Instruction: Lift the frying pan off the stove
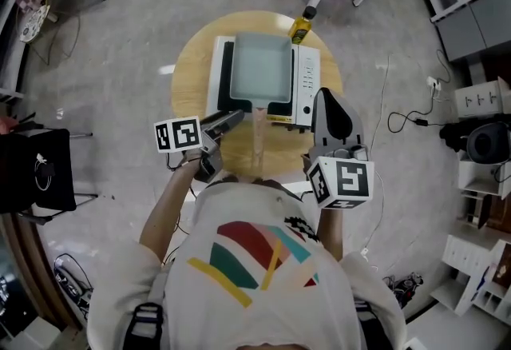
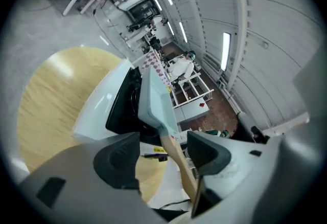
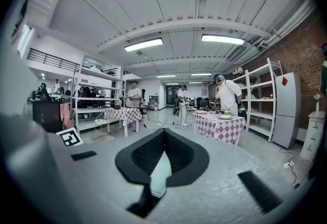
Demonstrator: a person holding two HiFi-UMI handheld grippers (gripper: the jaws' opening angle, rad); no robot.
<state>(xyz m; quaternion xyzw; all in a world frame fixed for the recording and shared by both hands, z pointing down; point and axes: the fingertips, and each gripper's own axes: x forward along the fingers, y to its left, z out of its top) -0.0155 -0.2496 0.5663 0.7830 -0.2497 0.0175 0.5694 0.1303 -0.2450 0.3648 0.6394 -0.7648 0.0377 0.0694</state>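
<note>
Clearly, the step in hand is getting a firm hold on the pan's handle. The pale blue-green square frying pan [image 1: 259, 67] sits flat on top of the white portable stove with a black top [image 1: 305, 85]. Its light wooden handle [image 1: 258, 141] juts out past the stove's near edge, over the round wooden table [image 1: 192, 69].

The left gripper [image 1: 227, 120] hovers just off the stove's near-left corner. Its jaws are spread wide and the handle runs between them, closer to one pad and not pinched. The right gripper [image 1: 331, 113] is closed on nothing and sits off the stove's near-right corner, aimed out into the room.

To do this well, I would centre the handle between the left pads. I would also slide the grip towards the stove, since a hold close to the pan body should droop less. Then squeeze firmly and raise the pan straight up, keeping it level until it clears the stove top. The likely trouble is the smooth wood twisting in the pads, so the pan dips at its far side. A small yellow bottle [image 1: 301, 27] stands at the stove's far-right corner, so avoid swinging the pan that way.
</note>
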